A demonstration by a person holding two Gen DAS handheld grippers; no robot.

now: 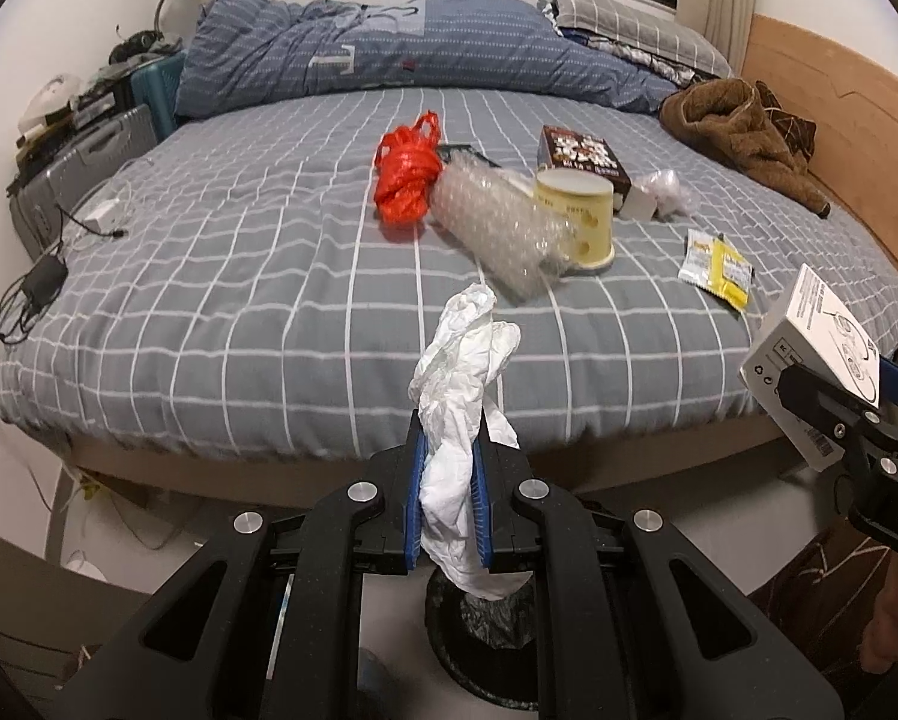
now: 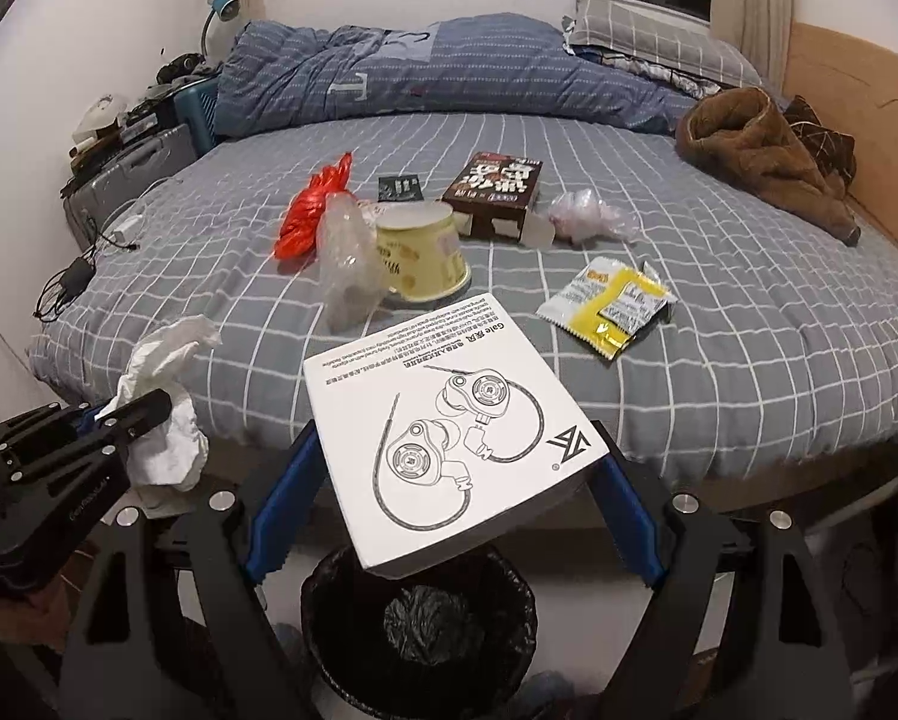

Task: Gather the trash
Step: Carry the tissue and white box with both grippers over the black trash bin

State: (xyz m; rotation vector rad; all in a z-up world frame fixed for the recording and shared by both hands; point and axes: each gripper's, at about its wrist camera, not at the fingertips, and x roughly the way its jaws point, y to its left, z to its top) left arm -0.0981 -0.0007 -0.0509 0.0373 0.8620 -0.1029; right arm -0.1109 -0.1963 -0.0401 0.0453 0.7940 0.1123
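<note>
Left gripper (image 1: 449,480): clamped tight on a crumpled white tissue (image 1: 464,378); the paper sticks up above the blue pads and hangs out below them; seen from the right wrist view it sits at the left, off the bed's near edge.
Right gripper (image 2: 455,504): jaws wide but pressed against the two sides of a white earphone box (image 2: 449,432) (line drawing of earphones on its top face); the box is held flat and tilted.
Bin (image 2: 419,630): black-lined, on the floor just in front of the bed; it lies directly under the box in the right wrist view and under the tissue's lower end in the left wrist view.
Bed (image 1: 239,300): grey checked sheet, with a folded blue duvet (image 1: 389,54) at the far side.
Trash on the bed: a red plastic bag (image 1: 407,171), bubble wrap (image 1: 497,222) leaning on a yellow paper cup (image 1: 578,219), a dark brown carton (image 1: 584,156) behind the cup, yellow sachets (image 1: 716,267) to the right; a clear crumpled wrapper (image 1: 665,192) beside the carton.
Brown garment (image 1: 737,126): heaped near the wooden headboard.
</note>
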